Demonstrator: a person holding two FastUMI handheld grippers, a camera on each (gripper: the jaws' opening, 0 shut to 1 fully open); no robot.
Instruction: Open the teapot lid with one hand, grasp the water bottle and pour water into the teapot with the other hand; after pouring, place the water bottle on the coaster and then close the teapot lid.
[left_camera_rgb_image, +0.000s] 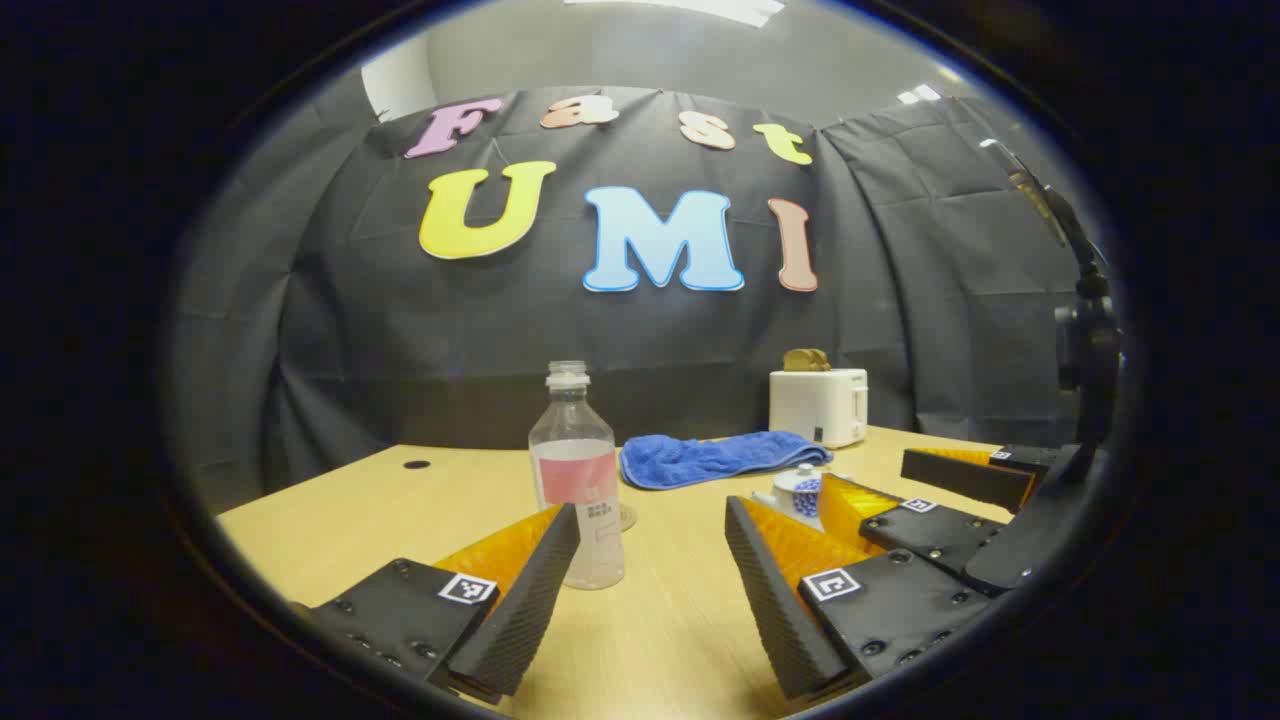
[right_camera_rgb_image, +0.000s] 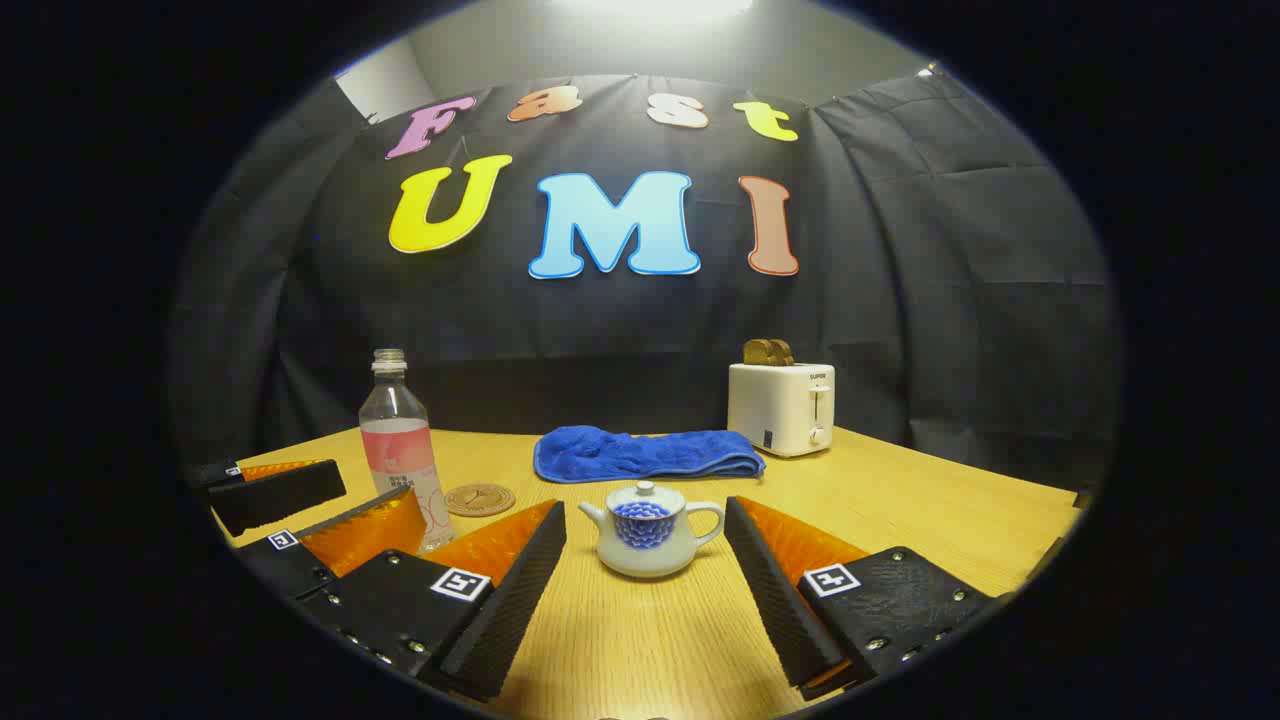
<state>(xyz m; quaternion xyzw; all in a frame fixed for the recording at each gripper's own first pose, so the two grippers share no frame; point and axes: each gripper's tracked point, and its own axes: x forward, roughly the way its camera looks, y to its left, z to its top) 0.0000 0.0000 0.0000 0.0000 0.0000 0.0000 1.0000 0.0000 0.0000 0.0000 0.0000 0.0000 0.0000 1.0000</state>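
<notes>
Both grippers stood open; the right gripper (right_camera_rgb_image: 645, 590) faced the teapot (right_camera_rgb_image: 648, 540) mid-tabletop and should pinch the lid (right_camera_rgb_image: 645, 494) knob squarely; the left gripper (left_camera_rgb_image: 650, 590) faced the bottle (left_camera_rgb_image: 578, 480).

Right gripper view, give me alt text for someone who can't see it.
A small white teapot with a blue pattern, lid on, sits on a wooden table between the open right gripper fingers. Left stand a clear plastic water bottle, a round brown coaster and the left gripper; behind lie a blue towel and white toaster.
</notes>
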